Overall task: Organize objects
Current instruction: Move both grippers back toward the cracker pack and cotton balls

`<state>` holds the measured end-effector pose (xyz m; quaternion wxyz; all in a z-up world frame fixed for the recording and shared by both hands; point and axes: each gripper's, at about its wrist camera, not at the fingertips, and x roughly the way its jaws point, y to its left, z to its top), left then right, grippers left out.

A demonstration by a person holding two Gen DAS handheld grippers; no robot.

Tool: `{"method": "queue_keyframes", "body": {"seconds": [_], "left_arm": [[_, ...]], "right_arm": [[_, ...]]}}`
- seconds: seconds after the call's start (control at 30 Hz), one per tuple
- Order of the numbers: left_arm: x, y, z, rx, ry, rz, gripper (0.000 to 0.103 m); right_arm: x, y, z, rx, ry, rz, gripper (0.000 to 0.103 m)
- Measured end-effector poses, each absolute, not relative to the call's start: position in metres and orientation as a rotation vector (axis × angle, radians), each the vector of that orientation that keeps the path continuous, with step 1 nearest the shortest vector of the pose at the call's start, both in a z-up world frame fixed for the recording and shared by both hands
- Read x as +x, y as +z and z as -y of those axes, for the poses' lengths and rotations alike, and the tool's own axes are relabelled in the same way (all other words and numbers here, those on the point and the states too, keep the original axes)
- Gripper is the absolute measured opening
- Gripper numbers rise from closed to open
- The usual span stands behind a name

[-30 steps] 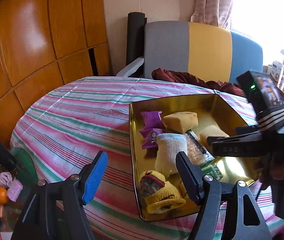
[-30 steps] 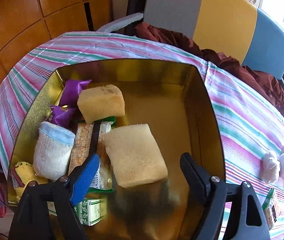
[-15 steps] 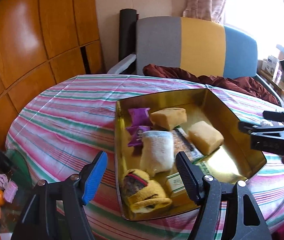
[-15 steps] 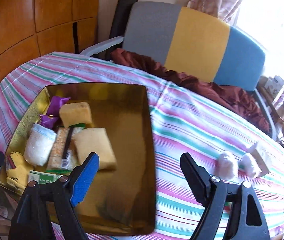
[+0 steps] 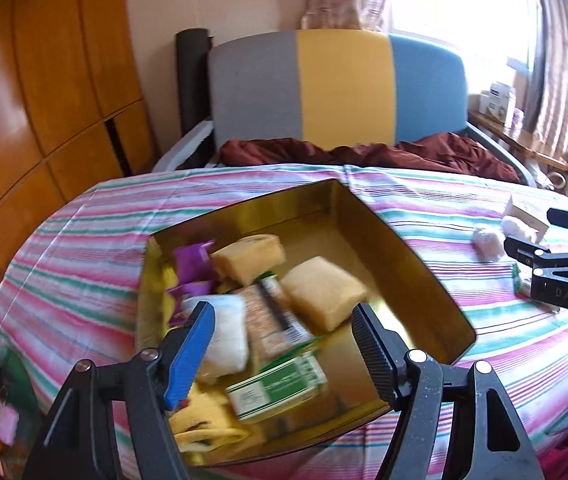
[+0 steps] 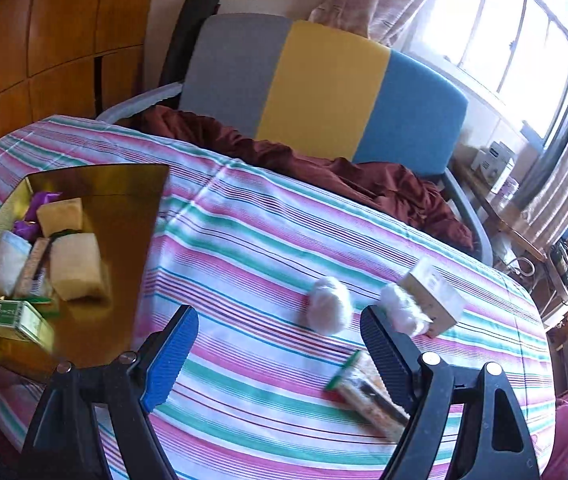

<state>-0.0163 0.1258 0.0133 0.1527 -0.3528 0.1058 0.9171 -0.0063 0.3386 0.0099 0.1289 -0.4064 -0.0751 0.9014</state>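
The gold tin (image 6: pixel 84 344) now sits at the far left of the right wrist view, where a second ago it filled that view; the right gripper (image 6: pixel 280 344) has swung away from it and hangs over the striped tablecloth (image 6: pixel 244 248), jaws apart and empty. In the tin lie two tan sponges (image 6: pixel 76 268), a white rolled cloth (image 6: pixel 6 264), a purple packet (image 6: pixel 40 200) and a green box (image 6: pixel 16 318). Ahead of the gripper rest two white fluffy balls (image 6: pixel 329 306), the right one touching a tilted cream box (image 6: pixel 433 292).

The left gripper (image 5: pixel 284 344) has shifted too; it hovers over the tin's near end, jaws apart, nothing between them. Its view is motion-blurred, so the labels are unreadable. A cracker packet (image 6: pixel 367 396) is partly hidden behind the right gripper's right finger.
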Motion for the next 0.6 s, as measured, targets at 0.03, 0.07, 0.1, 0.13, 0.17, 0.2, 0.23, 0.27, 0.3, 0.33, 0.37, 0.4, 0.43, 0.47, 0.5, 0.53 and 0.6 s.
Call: {"method": "queue_keyframes", "body": {"seconds": [0.03,0.07,0.1,0.13,0.17,0.2,0.23,0.27,0.3,0.33,0.37,0.4,0.43,0.47,0.5,0.53,0.6], "left_arm": [[-0.016,0.013,-0.133,-1.007,2.62,-0.316,0.072],[-0.017,0.013,-0.139,-1.005,2.61,-0.327,0.072],[-0.017,0.013,-0.145,-1.003,2.601,-0.334,0.072],[-0.017,0.014,-0.151,-1.0,2.591,-0.342,0.072],[-0.018,0.014,-0.157,-0.997,2.582,-0.35,0.072],[-0.018,0.014,-0.162,-0.995,2.574,-0.358,0.072],[-0.019,0.014,-0.169,-0.993,2.563,-0.366,0.072],[-0.02,0.014,-0.174,-0.993,2.552,-0.371,0.072],[-0.02,0.015,-0.178,-0.992,2.542,-0.375,0.072],[-0.021,0.015,-0.184,-0.994,2.53,-0.378,0.072],[-0.022,0.015,-0.19,-0.996,2.519,-0.379,0.072],[-0.024,0.016,-0.195,-0.996,2.506,-0.379,0.072],[-0.025,0.017,-0.201,-0.994,2.493,-0.381,0.072],[-0.026,0.018,-0.209,-0.988,2.476,-0.386,0.072],[-0.027,0.018,-0.215,-0.983,2.463,-0.391,0.072],[-0.029,0.019,-0.221,-0.984,2.447,-0.394,0.072],[-0.035,0.019,-0.236,-1.002,2.406,-0.377,0.072]], "right_arm": [[-0.004,0.01,-0.345,-1.175,2.614,0.216,0.085],[-0.002,0.01,-0.351,-1.17,2.609,0.212,0.085],[-0.001,0.011,-0.356,-1.168,2.604,0.205,0.085],[0.0,0.011,-0.362,-1.167,2.597,0.199,0.085],[0.001,0.011,-0.367,-1.164,2.59,0.199,0.085],[0.002,0.01,-0.372,-1.164,2.581,0.201,0.085],[0.002,0.01,-0.377,-1.168,2.574,0.201,0.085],[0.002,0.009,-0.383,-1.173,2.567,0.199,0.085],[0.003,0.007,-0.388,-1.18,2.558,0.199,0.085],[0.003,0.006,-0.394,-1.19,2.55,0.203,0.085],[0.003,0.003,-0.4,-1.208,2.544,0.209,0.085],[0.002,-0.001,-0.407,-1.232,2.541,0.21,0.085],[0.002,-0.005,-0.415,-1.259,2.536,0.208,0.085],[0.002,-0.01,-0.424,-1.29,2.525,0.203,0.085],[0.001,-0.015,-0.433,-1.323,2.511,0.196,0.085],[0.001,-0.02,-0.443,-1.348,2.497,0.184,0.085],[0.003,-0.029,-0.463,-1.371,2.476,0.116,0.085]]}}
